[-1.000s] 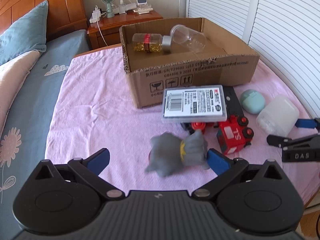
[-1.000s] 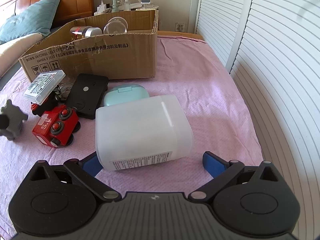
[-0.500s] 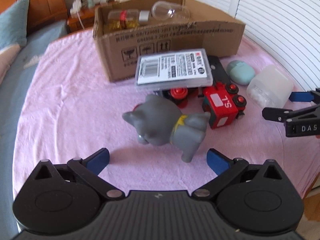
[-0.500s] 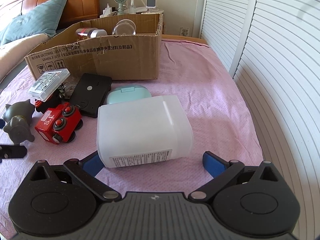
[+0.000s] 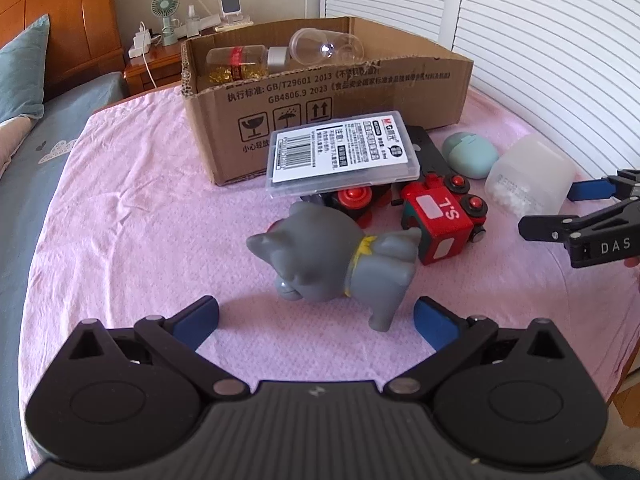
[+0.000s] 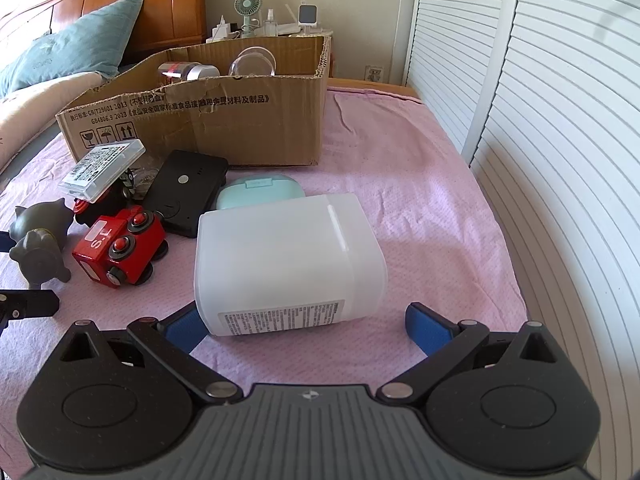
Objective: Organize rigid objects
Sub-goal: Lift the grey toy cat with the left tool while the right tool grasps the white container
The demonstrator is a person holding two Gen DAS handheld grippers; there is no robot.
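A grey toy elephant (image 5: pixel 340 256) lies on its side on the pink cloth, just ahead of my open, empty left gripper (image 5: pixel 316 316). Behind it are a red toy train (image 5: pixel 440 216), a clear labelled case (image 5: pixel 344 156) and a mint case (image 5: pixel 472 154). A white translucent container (image 6: pixel 284 260) lies on its side just ahead of my open right gripper (image 6: pixel 308 324), its near end between the fingertips. The cardboard box (image 5: pixel 320 92) at the back holds a bottle (image 5: pixel 244 64) and a clear cup (image 5: pixel 324 46).
A black flat device (image 6: pixel 184 190) lies by the box. White louvred doors (image 6: pixel 560 160) run along the right. A bed with pillows (image 6: pixel 68 56) and a nightstand with a fan (image 5: pixel 164 10) stand at the back left. The cloth's edge drops off at the right.
The left gripper has pulled back and swung, so the elephant now lies ahead of its fingers rather than between them. The right gripper has barely moved.
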